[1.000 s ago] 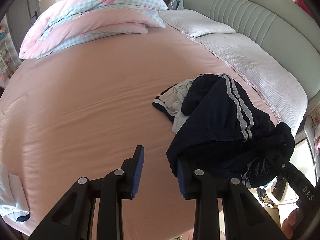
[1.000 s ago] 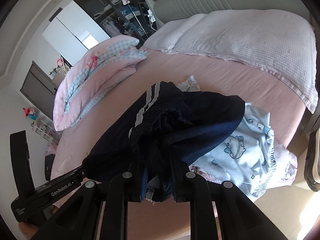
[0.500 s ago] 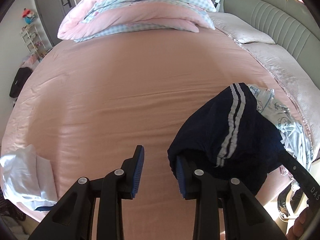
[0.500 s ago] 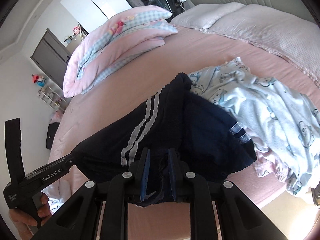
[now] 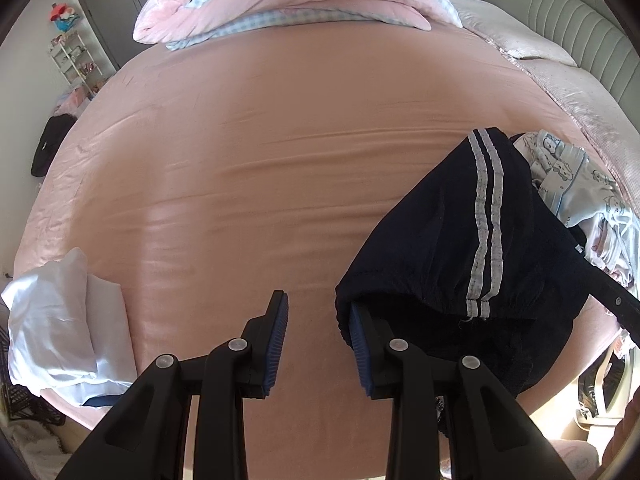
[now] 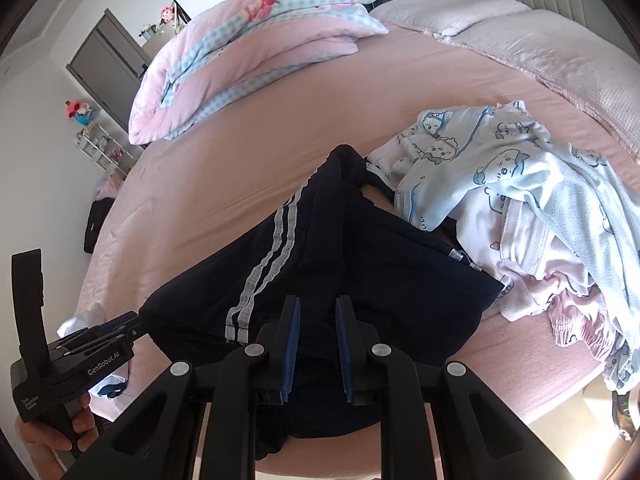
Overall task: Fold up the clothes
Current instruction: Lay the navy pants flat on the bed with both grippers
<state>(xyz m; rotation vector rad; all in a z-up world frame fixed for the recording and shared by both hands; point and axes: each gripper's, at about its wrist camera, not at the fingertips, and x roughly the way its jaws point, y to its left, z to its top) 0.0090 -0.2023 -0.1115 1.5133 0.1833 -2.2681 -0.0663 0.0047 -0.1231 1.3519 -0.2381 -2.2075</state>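
L gripper (image 5: 316,340): spread wide, waistband edge vs its right pad only, no pinch | R gripper (image 6: 316,344): narrow gap, cloth between – grip can't tell | navy track pants (image 5: 472,248): bunched on bed (image 5: 260,152) near edge, beside pajama pile (image 6: 520,200) | risk: hem slips off L pad, pants sag/snag pile

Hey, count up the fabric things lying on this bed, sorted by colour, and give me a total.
Navy: 1, the striped pants
Light blue: 1, the cartoon pyjamas
White: 1, the folded cloth
Pink: 2, the quilt and a crumpled garment under the pyjamas
Pale grey-pink: 2, the pillows
Total: 7
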